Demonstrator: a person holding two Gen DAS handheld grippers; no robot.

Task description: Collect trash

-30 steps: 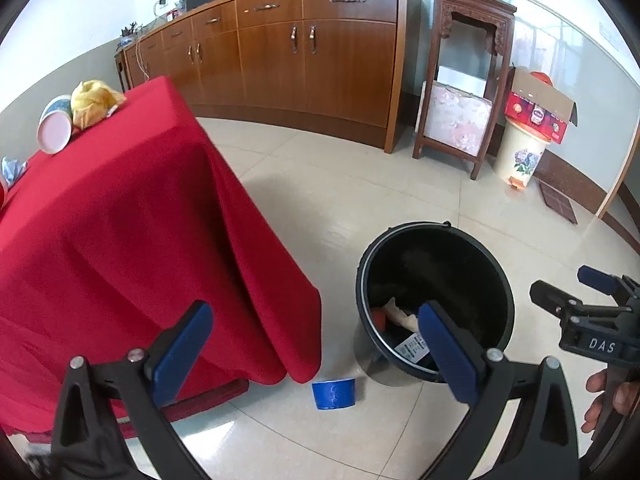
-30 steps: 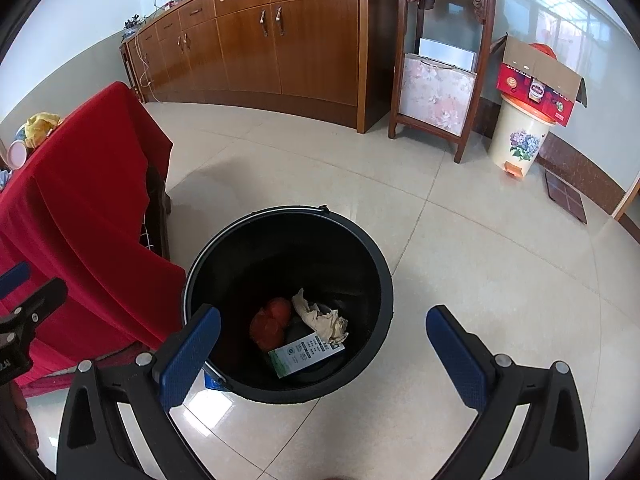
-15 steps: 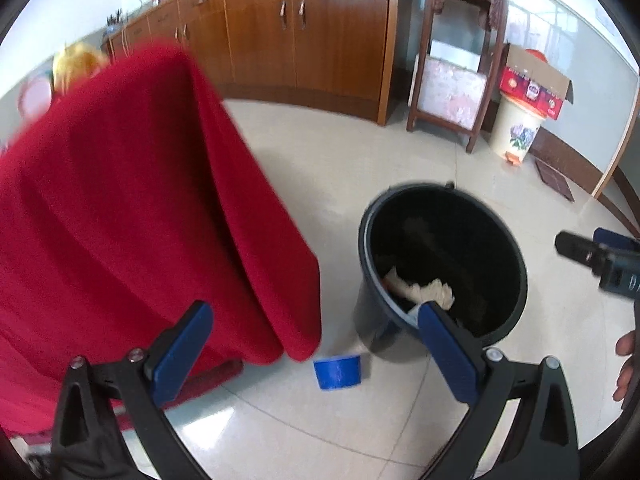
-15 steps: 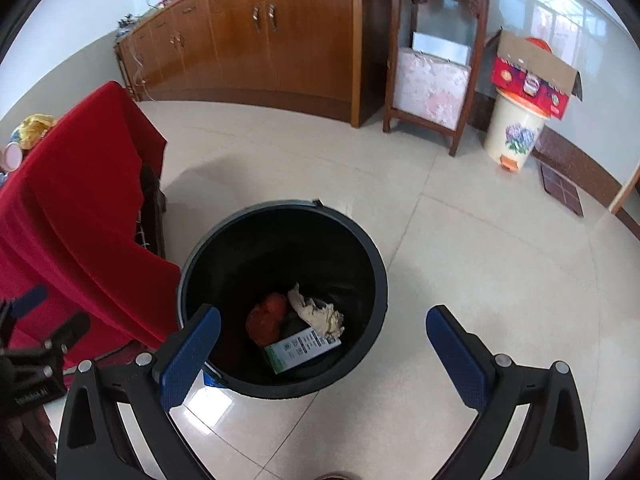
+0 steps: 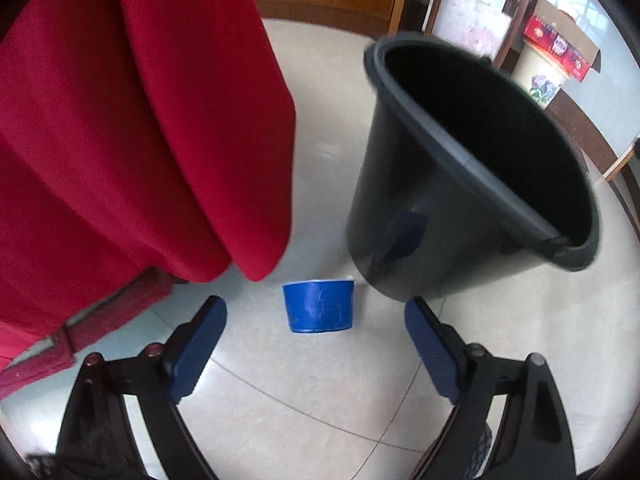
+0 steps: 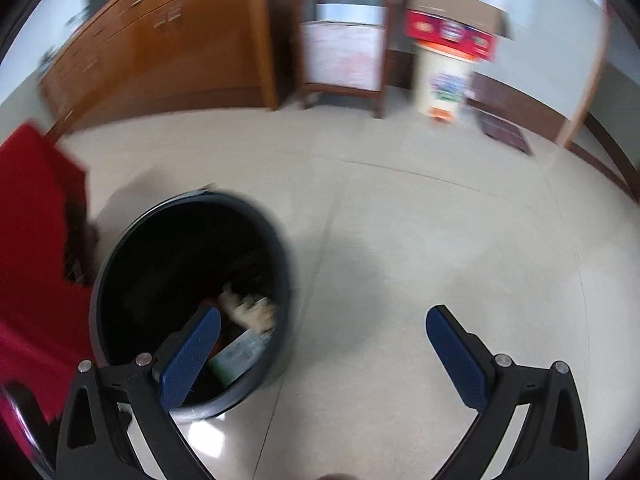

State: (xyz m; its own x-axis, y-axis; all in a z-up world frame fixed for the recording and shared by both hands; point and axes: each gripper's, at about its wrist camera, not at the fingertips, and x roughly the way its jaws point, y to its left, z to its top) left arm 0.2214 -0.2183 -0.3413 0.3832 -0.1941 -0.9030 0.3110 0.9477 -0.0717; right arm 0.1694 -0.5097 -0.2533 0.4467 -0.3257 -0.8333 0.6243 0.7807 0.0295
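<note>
In the left wrist view, a red cloth [image 5: 132, 128] hangs down from 9 o'clock to 12 o'clock and ends just above the floor [image 5: 320, 392]. A red frame [image 5: 72, 340] peeks out under it at 8 o'clock. Near the middle, a little toward 6 o'clock, a small blue cup [image 5: 319, 306] lies on the floor. It sits between the hanging cloth and the black bucket [image 5: 440, 208], and it is just beside the bottom of the bucket. The bucket stands at 2 o'clock. From here you cannot see what is inside it. The left gripper [image 5: 316, 344] points down at the cup. Its fingers [image 5: 200, 344] are spread wide on both sides of the cup and do not touch it. They have just been closing a little, and nothing is pinched.

The right wrist view is blurry. The red cloth [image 6: 36, 248] is at 9 o'clock. The black bucket [image 6: 188, 288] is at 8 o'clock, and inside it are a crumpled paper [image 6: 252, 312] and a small carton [image 6: 240, 356]. The right gripper [image 6: 324, 344] hangs at 6 o'clock with its fingers [image 6: 456, 360] spread wide and nothing between them. The left finger is over the bucket and the right one is over bare floor [image 6: 440, 232]. Far back, a wooden cabinet [image 6: 168, 52] is at 11 o'clock and a cardboard box [image 6: 452, 28] sits on a white bin [image 6: 440, 84] at 1 o'clock.
</note>
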